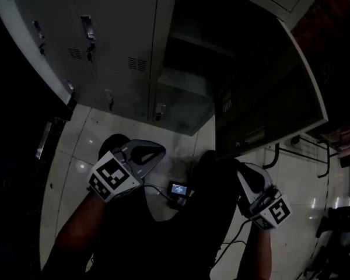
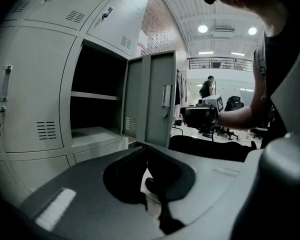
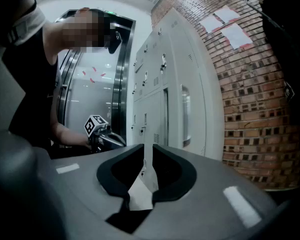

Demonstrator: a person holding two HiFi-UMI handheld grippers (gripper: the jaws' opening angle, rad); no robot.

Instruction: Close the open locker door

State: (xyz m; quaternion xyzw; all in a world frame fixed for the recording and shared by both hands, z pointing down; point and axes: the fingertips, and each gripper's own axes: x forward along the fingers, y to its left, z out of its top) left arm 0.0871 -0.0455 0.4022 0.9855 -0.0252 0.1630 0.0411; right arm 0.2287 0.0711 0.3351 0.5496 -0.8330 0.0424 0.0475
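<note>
The grey locker bank point(image 1: 116, 45) stands ahead with one compartment point(image 1: 192, 51) open and dark inside. Its door point(image 1: 268, 98) swings out to the right. In the left gripper view the open compartment point(image 2: 95, 109) shows a shelf, and the door point(image 2: 155, 99) stands ajar with its handle facing me. My left gripper point(image 1: 159, 151) hangs low in front of the lockers, jaws shut and empty point(image 2: 142, 146). My right gripper point(image 1: 241, 168) is below the door's free edge, apart from it. Its jaws stand a narrow slit apart point(image 3: 149, 151) with nothing between them.
A brick wall point(image 3: 250, 94) runs to the right of the lockers. A chair frame point(image 1: 303, 150) stands on the pale tiled floor point(image 1: 81, 150) right of the door. A small lit device point(image 1: 178, 189) hangs at my waist with cables. A person point(image 2: 208, 86) stands far off in the hall.
</note>
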